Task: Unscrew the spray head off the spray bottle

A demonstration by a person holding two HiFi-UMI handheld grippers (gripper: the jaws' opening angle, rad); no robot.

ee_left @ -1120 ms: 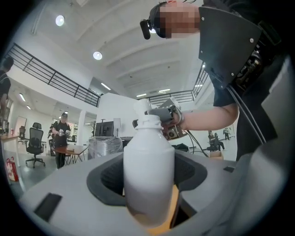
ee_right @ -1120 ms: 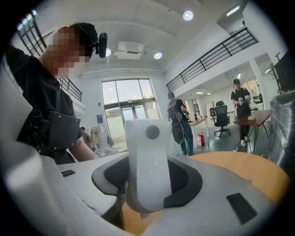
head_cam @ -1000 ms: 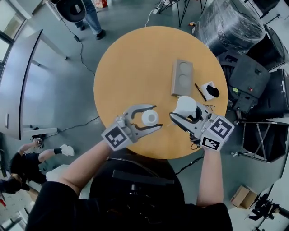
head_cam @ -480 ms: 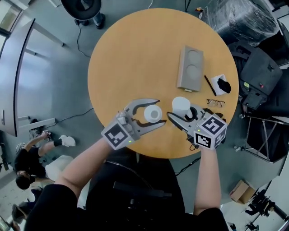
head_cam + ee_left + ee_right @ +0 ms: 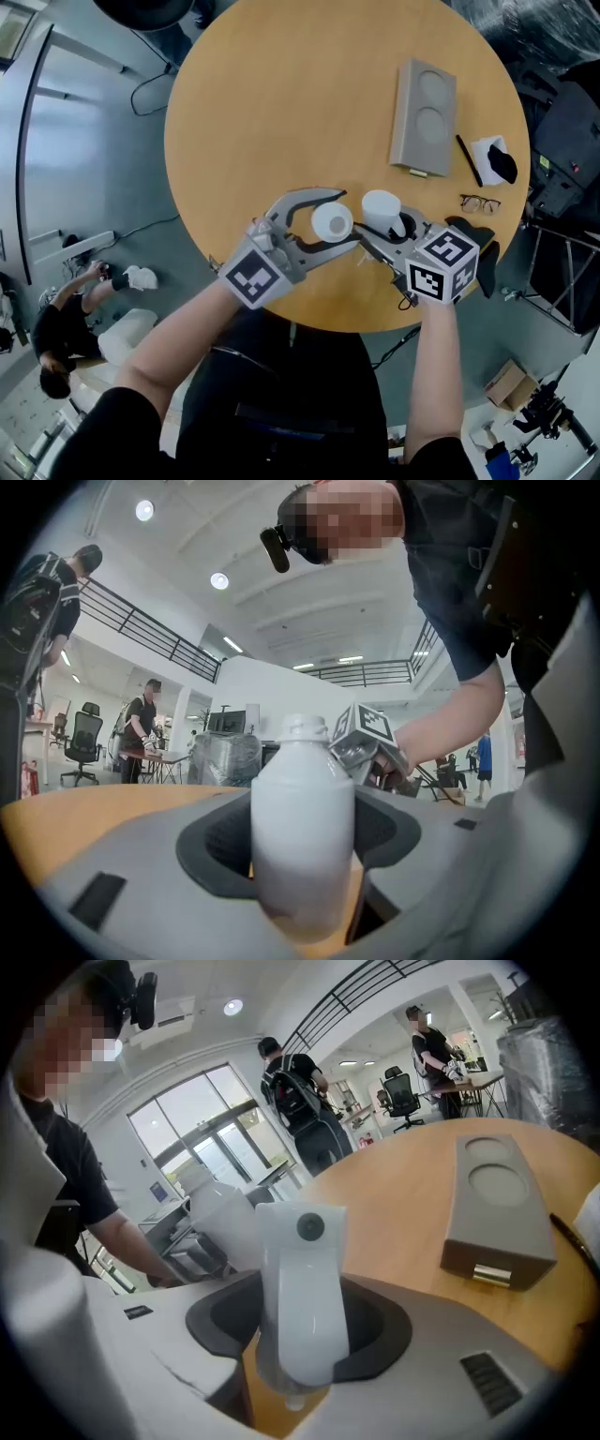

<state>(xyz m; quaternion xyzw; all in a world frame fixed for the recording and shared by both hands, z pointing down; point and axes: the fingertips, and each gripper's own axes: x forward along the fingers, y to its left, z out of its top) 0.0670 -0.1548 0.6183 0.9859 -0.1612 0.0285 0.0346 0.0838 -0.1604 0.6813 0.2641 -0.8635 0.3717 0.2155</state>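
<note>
Near the table's (image 5: pixel 281 112) edge closest to the person, the head is already off the bottle, so the risks now lie in setting things down. On the left, the left gripper (image 5: pixel 347 220) has its jaws spread wide around the white bottle (image 5: pixel 302 827) and presses its body from both sides. The bottle stands upright with its threaded neck bare; whether its base touches the table I cannot tell. With the neck open, a tilt on landing, or a release before the base sits flat, could tip it and spill whatever is inside. The walls are opaque, so any liquid is hidden.

Just beside it to the right, the right gripper (image 5: pixel 298 1335) pinches the spray head (image 5: pixel 302 1279) with its jaws about half closed on the narrow stem. That slim, smooth shape could swivel or slide out of the grip, and a head laid this near the edge may roll off. The grippers are close enough for one to knock the other's load.

The left forearm reaches in with its gripper about level. The right wrist is angled so its gripper slopes down toward the table top.
</note>
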